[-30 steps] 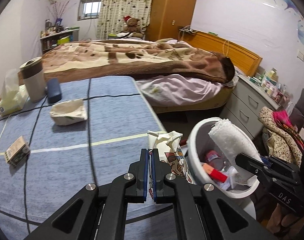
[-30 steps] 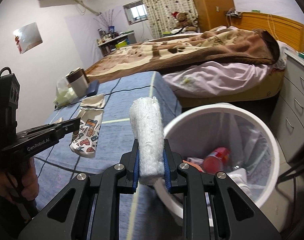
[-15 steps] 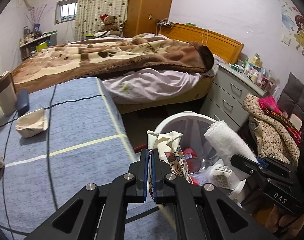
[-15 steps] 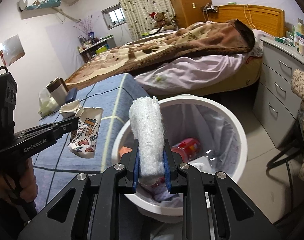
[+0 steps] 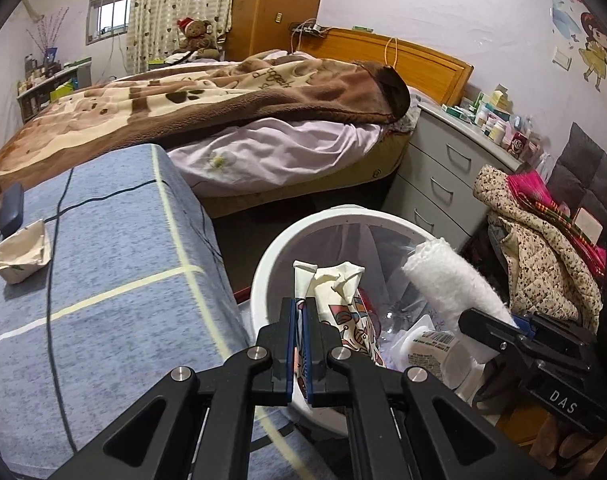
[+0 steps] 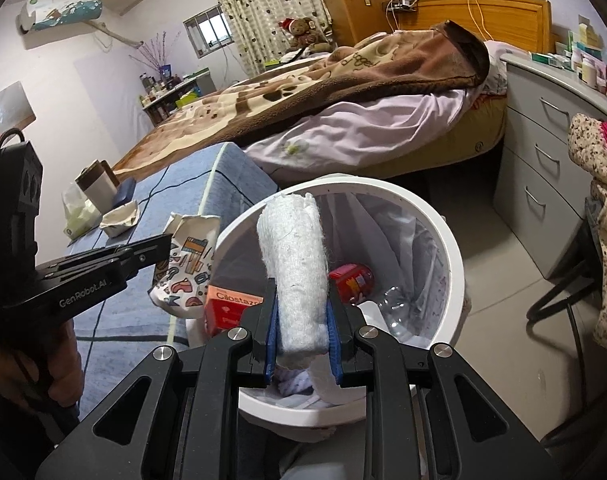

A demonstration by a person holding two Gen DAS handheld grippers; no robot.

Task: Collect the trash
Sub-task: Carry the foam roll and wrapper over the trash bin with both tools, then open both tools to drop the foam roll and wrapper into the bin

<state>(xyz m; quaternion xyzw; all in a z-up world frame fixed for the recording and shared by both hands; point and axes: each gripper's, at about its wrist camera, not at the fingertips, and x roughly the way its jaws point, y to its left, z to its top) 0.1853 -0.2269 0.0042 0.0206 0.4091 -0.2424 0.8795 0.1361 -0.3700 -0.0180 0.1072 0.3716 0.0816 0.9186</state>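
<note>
My left gripper point(image 5: 299, 312) is shut on a patterned paper bag point(image 5: 343, 304), held over the near rim of the white trash bin point(image 5: 263, 276). The bag also shows in the right wrist view point(image 6: 183, 272), at the bin's left rim. My right gripper point(image 6: 301, 300) is shut on a rolled white cloth point(image 6: 293, 256) and holds it over the bin point(image 6: 451, 240). The roll also shows in the left wrist view point(image 5: 451, 280). The bin holds a red can point(image 6: 353, 276), an orange box point(image 6: 227, 304) and a clear bottle point(image 6: 399, 304).
A blue-covered table point(image 5: 103, 260) lies left of the bin with a crumpled white paper point(image 5: 21, 256) and cables on it. A bed point(image 5: 263, 112) stands behind. Grey drawers point(image 5: 443, 184) and a chair with clothes point(image 5: 543, 248) are on the right.
Both grippers have moved from above the table to over the bin, each still holding its item. The bin now sits directly under the bag and the cloth roll.
</note>
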